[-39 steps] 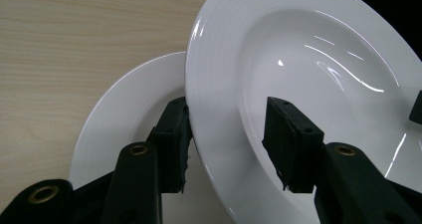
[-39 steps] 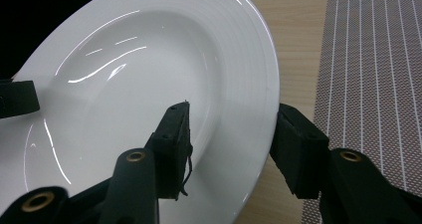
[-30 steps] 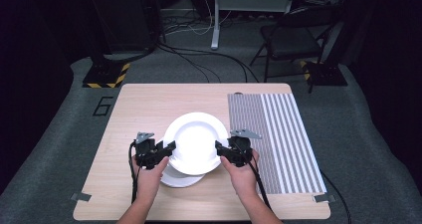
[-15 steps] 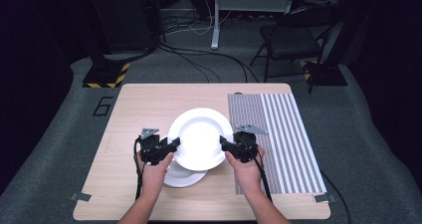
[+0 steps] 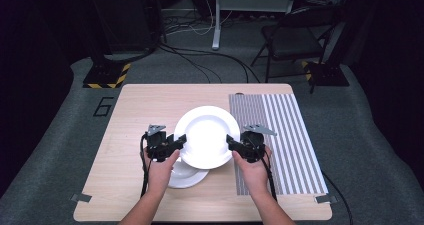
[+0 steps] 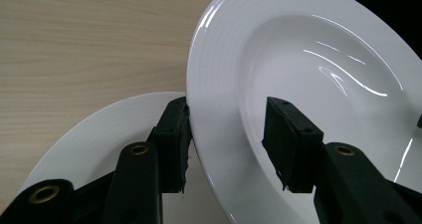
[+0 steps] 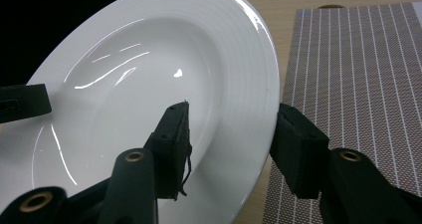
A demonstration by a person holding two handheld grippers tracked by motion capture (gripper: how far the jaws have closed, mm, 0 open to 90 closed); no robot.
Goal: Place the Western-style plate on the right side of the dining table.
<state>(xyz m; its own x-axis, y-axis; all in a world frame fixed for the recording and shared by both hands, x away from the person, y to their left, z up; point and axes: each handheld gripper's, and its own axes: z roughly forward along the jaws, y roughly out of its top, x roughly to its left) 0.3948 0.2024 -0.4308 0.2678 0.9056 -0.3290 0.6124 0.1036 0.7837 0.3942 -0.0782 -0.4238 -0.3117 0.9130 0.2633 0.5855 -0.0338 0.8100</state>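
Dark floor and cables surround a pale wooden table (image 5: 130, 115), with a folding chair (image 5: 295, 40) on the far right and a yellow-and-black striped base (image 5: 107, 75) on the far left. A striped placemat (image 5: 285, 135) covers the table's right part.

Over the middle of the table, a white deep plate (image 5: 206, 136) is held between the two tools. The left gripper (image 5: 175, 144) grips its left rim and the right gripper (image 5: 234, 144) its right rim, each with a hand behind it on the near side. A second white plate (image 5: 187, 175) lies on the wood just near of and partly under the held one.

From the left gripper view, the jaws straddle the deep plate's (image 6: 308, 84) rim, one pad under it and one inside the bowl, with a gap showing at the inner pad, so I cannot tell how firmly they clamp. The lower plate (image 6: 99, 144) appears beneath, with bare wood beyond.

From the right gripper view, the jaws likewise straddle the deep plate's (image 7: 149, 84) rim, one pad inside, one outside, and the placemat's (image 7: 358, 74) fine weave shows on the right. The tip of the left gripper (image 7: 22, 102) shows at the plate's far edge.
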